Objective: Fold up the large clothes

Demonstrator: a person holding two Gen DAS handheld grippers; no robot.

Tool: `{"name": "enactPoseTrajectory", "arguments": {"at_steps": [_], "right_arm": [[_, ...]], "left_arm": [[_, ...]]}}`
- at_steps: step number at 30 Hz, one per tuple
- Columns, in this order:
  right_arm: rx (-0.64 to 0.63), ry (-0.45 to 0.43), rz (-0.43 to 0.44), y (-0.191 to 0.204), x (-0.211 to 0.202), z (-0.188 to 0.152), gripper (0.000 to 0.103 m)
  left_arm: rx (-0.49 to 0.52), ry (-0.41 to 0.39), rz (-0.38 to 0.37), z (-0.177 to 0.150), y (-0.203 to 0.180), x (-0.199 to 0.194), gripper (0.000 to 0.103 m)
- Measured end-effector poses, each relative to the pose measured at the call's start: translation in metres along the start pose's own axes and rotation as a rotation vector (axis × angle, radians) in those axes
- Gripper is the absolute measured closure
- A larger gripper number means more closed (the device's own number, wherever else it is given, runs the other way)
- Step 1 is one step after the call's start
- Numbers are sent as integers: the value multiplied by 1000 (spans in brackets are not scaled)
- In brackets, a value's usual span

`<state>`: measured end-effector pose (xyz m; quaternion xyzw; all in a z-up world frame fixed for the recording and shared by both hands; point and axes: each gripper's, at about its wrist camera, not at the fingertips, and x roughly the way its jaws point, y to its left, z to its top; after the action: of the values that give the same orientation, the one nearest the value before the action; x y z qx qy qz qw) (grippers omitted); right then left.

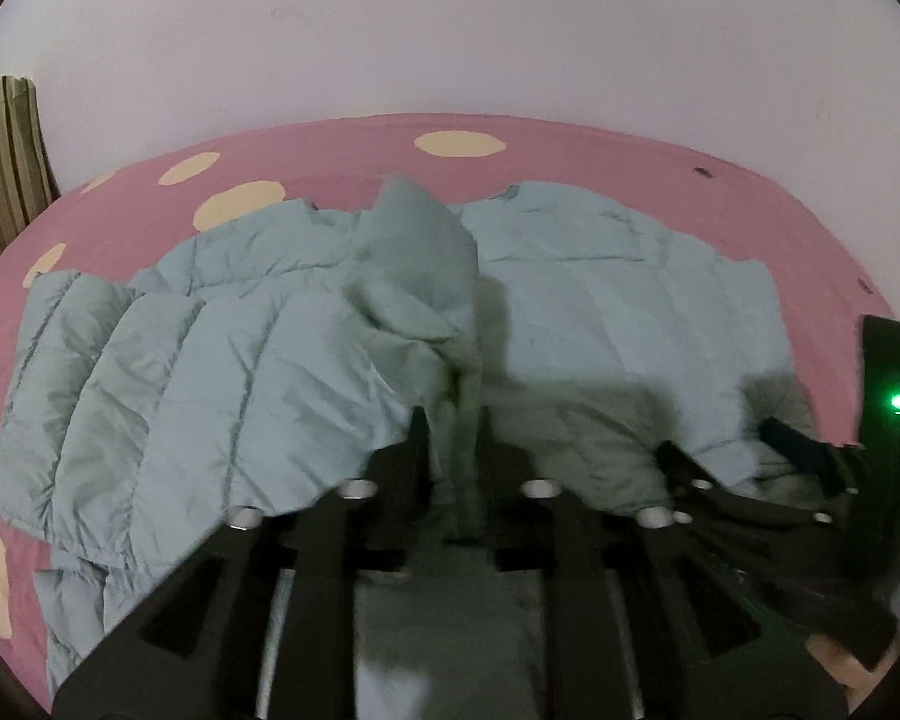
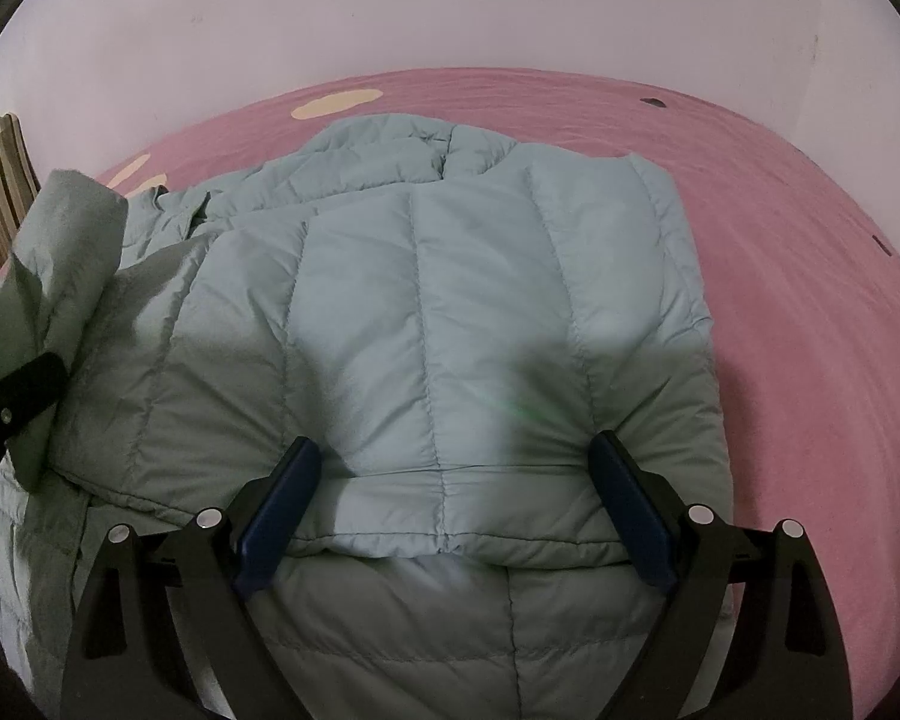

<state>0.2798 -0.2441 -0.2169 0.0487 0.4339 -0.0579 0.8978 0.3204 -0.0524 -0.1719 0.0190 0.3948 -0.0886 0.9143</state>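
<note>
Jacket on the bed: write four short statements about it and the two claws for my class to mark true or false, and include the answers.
1. The jacket lies on a pink sheet with cream dots. True.
2. The right claw is shut tight. False: its jaws stand wide apart over the jacket's hem.
3. A raised fold of the jacket runs down between the jaws of the left claw. True.
4. The jacket is bright red. False: it is a pale blue-green, quilted in panels.
</note>
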Motion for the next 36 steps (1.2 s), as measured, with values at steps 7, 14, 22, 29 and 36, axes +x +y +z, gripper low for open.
{"name": "enactPoseTrajectory", "arguments": {"at_steps": [7, 14, 22, 29, 36], "right_arm": [[3, 1, 2, 0, -1, 1, 13], [79, -42, 66, 0, -44, 10, 13], [20, -20, 177, 62, -42, 30, 14], [12, 104, 233, 98, -1, 35, 82], [-21, -58, 155, 70, -41, 60, 94]], "left_arm": [[-15, -61, 12, -3, 19, -47, 35], [-73, -80, 146, -21, 100, -85, 32], [-208, -63, 282, -40, 189, -95, 31], [-241, -35, 312, -49, 219, -91, 31], [-235, -50, 301, -33, 221, -83, 30]]}}
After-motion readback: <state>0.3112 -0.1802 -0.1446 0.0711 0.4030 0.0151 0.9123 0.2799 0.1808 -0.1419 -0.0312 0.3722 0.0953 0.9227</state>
